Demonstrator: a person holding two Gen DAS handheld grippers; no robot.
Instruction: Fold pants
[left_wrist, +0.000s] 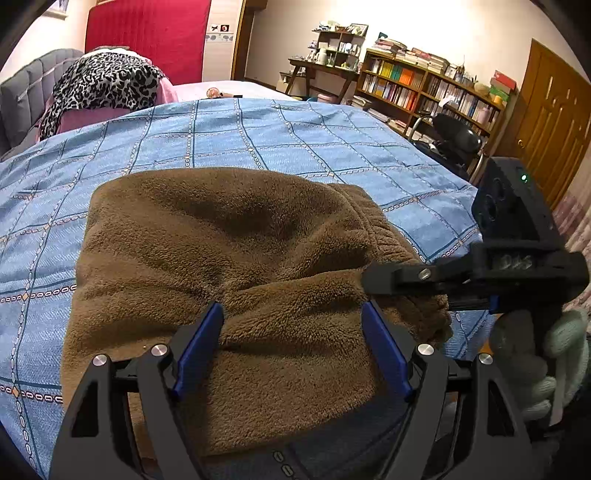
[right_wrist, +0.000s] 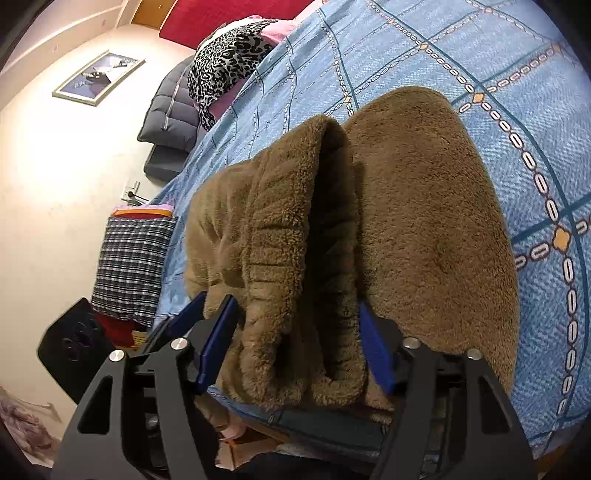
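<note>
1. Here, the bed (left_wrist: 258, 136) is covered by a blue checked quilt, and the brown fleece pants (left_wrist: 236, 266) are laid on it near the front edge, already doubled into a thick, compact bundle with the ribbed elastic waistband (right_wrist: 273, 266) turned toward the right side.
2. Farther back, a leopard-print cloth (left_wrist: 103, 81) is seen at the head of the bed, well apart from the pants, and it is not involved.
3. The left gripper (left_wrist: 293, 347) is held low over the near edge of the bundle; its blue fingers (left_wrist: 199, 347) are spread wide, fleece is seen between them, but no pressing of the pads on the cloth can be made out, so nothing is judged to be gripped.
4. The right gripper (right_wrist: 299, 343) is placed at the waistband end; its fingers (right_wrist: 218, 339) are about half open, and the thick waistband roll lies between them. The cloth is touched or nearly touched on both sides, yet it is not squeezed, so it is taken as loose and not held.
5. The step in hand is judged to be a late one: the main folds appear done, and the bundle is being released or tidied.
6. For the next move, either the grippers should be drawn back without dragging the fleece, or the gaping waistband layers should be pressed flat, since the soft thick pile may spring open.
</note>
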